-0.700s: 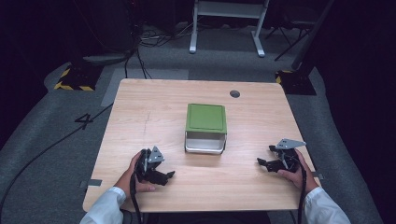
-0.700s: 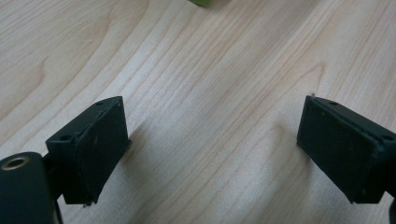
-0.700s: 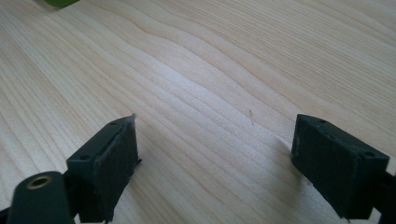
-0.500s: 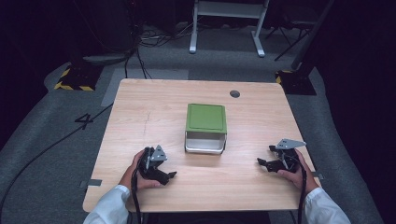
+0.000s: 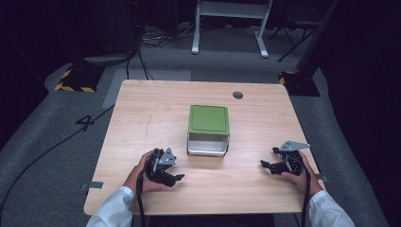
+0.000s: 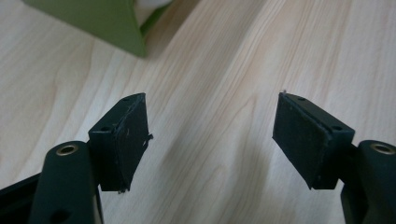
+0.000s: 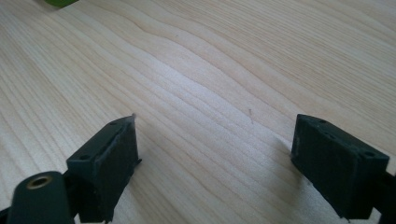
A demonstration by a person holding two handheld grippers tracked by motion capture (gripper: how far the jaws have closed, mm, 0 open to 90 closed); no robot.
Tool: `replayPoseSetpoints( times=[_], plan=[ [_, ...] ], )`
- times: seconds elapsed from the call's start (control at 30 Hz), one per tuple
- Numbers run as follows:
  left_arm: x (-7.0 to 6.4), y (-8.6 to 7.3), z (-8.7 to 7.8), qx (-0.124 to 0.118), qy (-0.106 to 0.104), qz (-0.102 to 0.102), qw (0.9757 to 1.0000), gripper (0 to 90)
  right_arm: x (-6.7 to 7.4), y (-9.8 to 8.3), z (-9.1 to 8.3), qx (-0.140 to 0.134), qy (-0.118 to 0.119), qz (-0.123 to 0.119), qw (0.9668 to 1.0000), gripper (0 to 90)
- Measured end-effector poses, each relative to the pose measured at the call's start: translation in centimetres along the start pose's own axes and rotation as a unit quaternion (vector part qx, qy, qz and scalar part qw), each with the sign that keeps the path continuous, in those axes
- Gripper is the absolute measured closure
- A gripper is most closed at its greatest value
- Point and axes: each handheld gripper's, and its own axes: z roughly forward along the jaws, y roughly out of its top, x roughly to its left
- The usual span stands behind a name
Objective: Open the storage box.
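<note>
Centrally on a light wooden table (image 5: 142, 118) sits a green-lidded box (image 5: 208, 129) with white sides. Nearer the person, the left gripper (image 5: 172, 178) and right gripper (image 5: 267, 165) rest low on either side, well apart from it, jaws spread wide with nothing between them.

The lidded box (image 5: 208, 130) sits on the table (image 5: 142, 113), mid-table. Nearer the person than the box, the left gripper (image 5: 176, 178) lies to its left and the right gripper (image 5: 265, 165) to its right, both well apart from it.
</note>
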Motion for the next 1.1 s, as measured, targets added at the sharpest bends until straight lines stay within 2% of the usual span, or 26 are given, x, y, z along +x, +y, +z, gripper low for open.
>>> replayPoseSetpoints(
  times=[0.23, 0.33, 0.4, 0.5, 0.6, 0.87, 1.1],
  plan=[
    [-0.5, 1.8, -0.4, -0.025, -0.008, 0.022, 0.9994, 26.0, 0.0, 0.0, 0.0, 0.0, 0.0, 0.0, 1.0, 14.8],
    [-0.7, 3.0, -0.8, -0.05, -0.008, 0.029, 0.9983, 24.6, 0.0, 0.0, 0.0, 0.0, 0.001, -0.001, 1.0, 14.8],
    [-0.7, 3.3, -0.9, -0.054, -0.006, 0.032, 0.998, 24.7, 0.0, 0.0, 0.0, 0.0, 0.001, 0.0, 1.0, 14.8],
    [-1.0, 4.7, -1.1, -0.076, -0.001, 0.041, 0.9963, 25.2, 0.0, 0.0, 0.0, 0.0, 0.0, -0.001, 1.0, 14.8],
    [-1.2, 5.6, -1.0, -0.085, 0.001, 0.048, 0.9953, 26.8, 0.0, 0.0, 0.0, 0.0, 0.001, 0.0, 1.0, 14.8],
    [-1.5, 7.2, 0.4, -0.079, -0.004, 0.069, 0.9945, 28.1, 0.0, 0.0, 0.0, 0.0, 0.001, 0.0, 1.0, 14.8],
    [-1.5, 8.1, 1.9, -0.068, -0.002, 0.071, 0.9952, 28.1, 0.0, 0.0, 0.0, 0.0, 0.001, 0.0, 1.0, 14.8]
  ],
)
